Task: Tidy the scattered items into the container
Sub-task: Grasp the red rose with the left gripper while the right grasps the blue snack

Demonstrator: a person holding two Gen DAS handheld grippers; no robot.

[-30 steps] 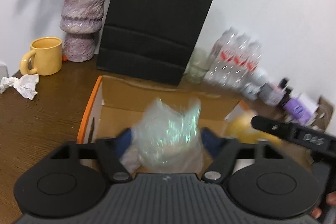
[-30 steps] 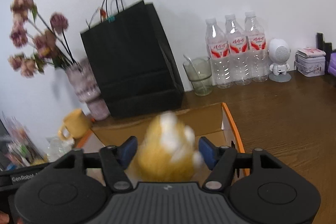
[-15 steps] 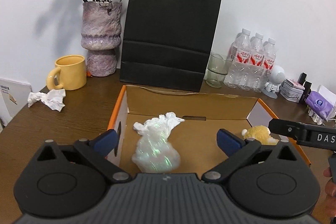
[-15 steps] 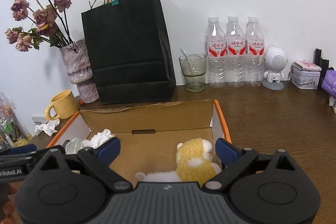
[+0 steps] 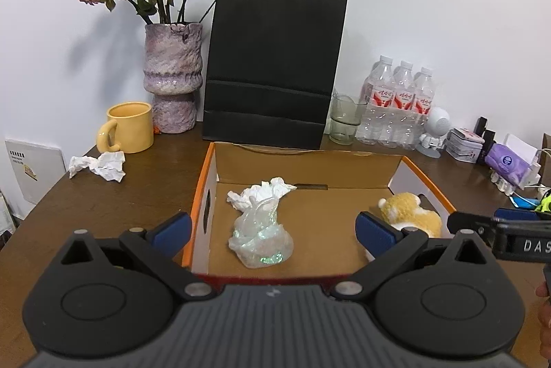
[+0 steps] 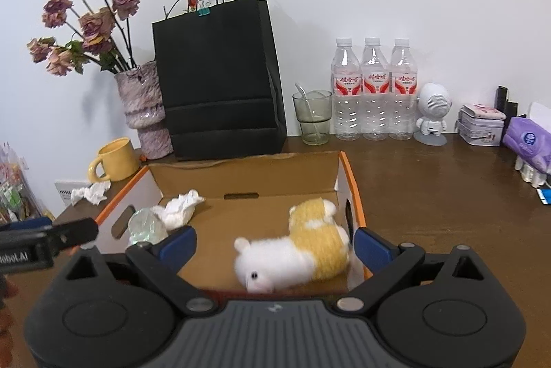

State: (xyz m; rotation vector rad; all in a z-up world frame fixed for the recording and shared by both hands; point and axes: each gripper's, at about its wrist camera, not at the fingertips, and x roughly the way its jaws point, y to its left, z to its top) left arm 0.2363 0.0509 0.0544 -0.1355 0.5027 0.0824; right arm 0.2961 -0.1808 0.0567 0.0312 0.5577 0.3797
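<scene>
An open cardboard box with orange edges [image 5: 303, 161] [image 6: 248, 164] stands on the brown table. Inside lie a clear iridescent plastic bag [image 5: 260, 238] [image 6: 146, 226] with a white crumpled tissue [image 5: 263, 194] [image 6: 180, 207] behind it, and a yellow and white plush toy [image 5: 409, 216] [image 6: 303, 247]. My left gripper [image 5: 272, 230] is open and empty above the box's near edge. My right gripper [image 6: 275, 242] is open and empty, with the plush lying between its fingers. Another crumpled tissue [image 5: 100, 164] [image 6: 91, 194] lies on the table left of the box.
A yellow mug [image 5: 127, 126], a vase of dried roses [image 5: 172, 75], a black paper bag [image 5: 272, 68], a glass [image 5: 344, 120], three water bottles [image 5: 401, 102], a small white robot figure [image 5: 435, 133] and purple tissue packs [image 5: 509, 161] line the wall.
Both grippers have opened, dropped the plastic bag and the plush into the box, and pulled back and up from it.
</scene>
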